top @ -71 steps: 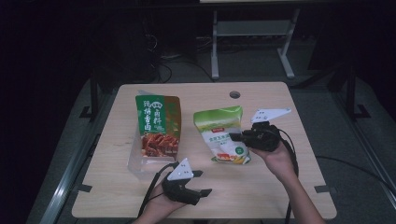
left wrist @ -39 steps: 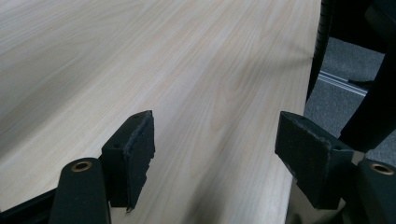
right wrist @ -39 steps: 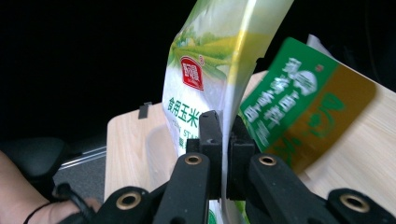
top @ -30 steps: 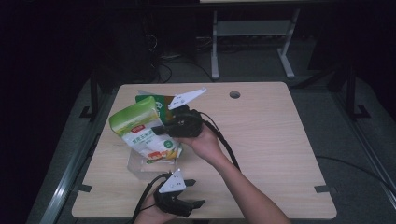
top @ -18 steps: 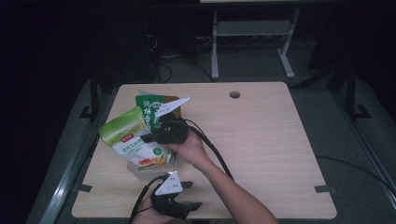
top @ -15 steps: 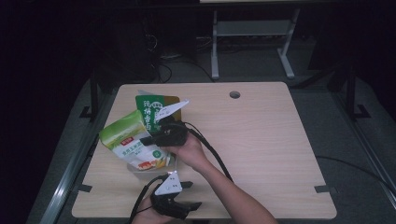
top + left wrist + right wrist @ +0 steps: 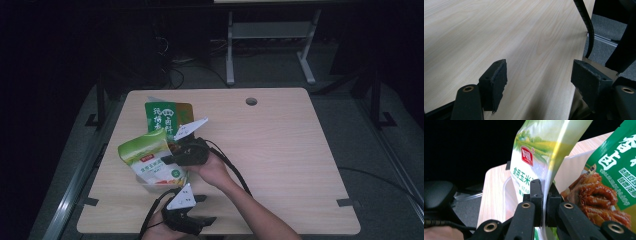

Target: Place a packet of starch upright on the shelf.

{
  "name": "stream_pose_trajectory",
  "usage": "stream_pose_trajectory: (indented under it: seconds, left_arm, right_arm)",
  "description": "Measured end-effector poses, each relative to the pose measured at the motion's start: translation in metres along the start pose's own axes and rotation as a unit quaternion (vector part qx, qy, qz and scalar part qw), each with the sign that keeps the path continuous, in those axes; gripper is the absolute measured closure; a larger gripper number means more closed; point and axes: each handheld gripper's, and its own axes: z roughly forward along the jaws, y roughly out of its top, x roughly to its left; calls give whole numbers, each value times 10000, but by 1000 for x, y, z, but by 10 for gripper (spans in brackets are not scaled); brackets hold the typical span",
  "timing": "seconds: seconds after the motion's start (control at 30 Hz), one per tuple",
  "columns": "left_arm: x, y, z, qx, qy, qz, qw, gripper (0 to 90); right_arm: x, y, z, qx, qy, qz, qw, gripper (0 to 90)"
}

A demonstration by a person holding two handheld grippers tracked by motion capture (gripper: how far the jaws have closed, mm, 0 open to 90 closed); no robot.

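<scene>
Black foam pads on the left gripper (image 7: 200, 212) stand spread wide with nothing between them, low at the near edge of the desk (image 7: 300, 160); in the left gripper view the same gripper (image 7: 539, 82) looks along bare pale wood grain toward the desk's far corner, with a ribbed black cable (image 7: 586, 25) hanging past the edge. Grey three-cornered plate sits on top of it in the high view, cable trailing back to the person's hand.

Just beyond, the right gripper (image 7: 167, 159) reaches leftward over the desk, forearm crossing in from the bottom. Its jaws are pressed together, pinching the light green starch bag (image 7: 150, 160) by its edge; the right gripper view shows this gripper (image 7: 545, 195) with both pads squeezed on the thin film of the bag (image 7: 534, 155). The bag is tilted, lower part down in a clear plastic bin (image 7: 145, 182) at the left-front of the desk.

Behind it, in the same bin, a dark green snack bag (image 7: 162, 117) with a fried-meat picture leans back, touching or just beside the starch bag; it shows close at the right in the right gripper view (image 7: 614, 170).

Farther off: a round cable hole (image 7: 251, 101) in the desk, then a metal stand (image 7: 270, 35) on the dark floor.
</scene>
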Motion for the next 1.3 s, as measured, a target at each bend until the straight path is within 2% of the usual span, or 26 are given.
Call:
stream_pose_trajectory:
  seconds: [0.17, 0.27, 0.33, 0.37, 0.5, 0.53, 0.63, 0.7, 0.93, 1.03, 1.07, 1.3]
  left_arm:
    - [2, 0, 0, -22, 17, 10, 10000, 288]
    - [2, 0, 0, -15, -1, -28, 10000, 288]
    - [2, 0, 0, -19, 1, -32, 10000, 288]
    - [2, 0, 0, -19, -1, -41, 10000, 288]
    - [2, 0, 1, -40, 0, -65, 10000, 288]
    - [3, 0, 1, -51, 12, -68, 10000, 288]
    - [4, 1, 1, -65, 24, -58, 10000, 288]
    - [4, 2, 1, -71, 22, -49, 10000, 288]
    - [5, 4, 2, -47, 33, 4, 10000, 286]
    - [5, 4, 2, -77, 33, -10, 10000, 286]
    - [5, 4, 2, -107, 45, -13, 9999, 286]
    - [5, 7, 1, -184, 65, 17, 9998, 286]
  right_arm:
    - [0, -7, -2, 97, -72, -39, 9999, 867]
    - [-2, -12, -2, 278, -153, -121, 9994, 868]
    - [-3, -15, -3, 283, -158, -105, 9994, 868]
    - [-3, -17, -3, 243, -111, -18, 9996, 868]
    - [-5, -21, -5, 291, -108, -66, 9995, 862]
    - [-5, -20, -6, 382, -106, -74, 9992, 841]
    - [-6, -18, -9, 369, -68, -45, 9993, 806]
    - [-6, -14, -14, 257, -9, 12, 9997, 772]
    - [-8, -6, -22, 196, -23, -87, 9998, 734]
    - [-7, -5, -22, 188, -15, -106, 9998, 771]
    - [-7, -5, -22, 209, -2, -128, 9997, 809]
    - [-6, -6, -20, 260, 32, -123, 9996, 878]
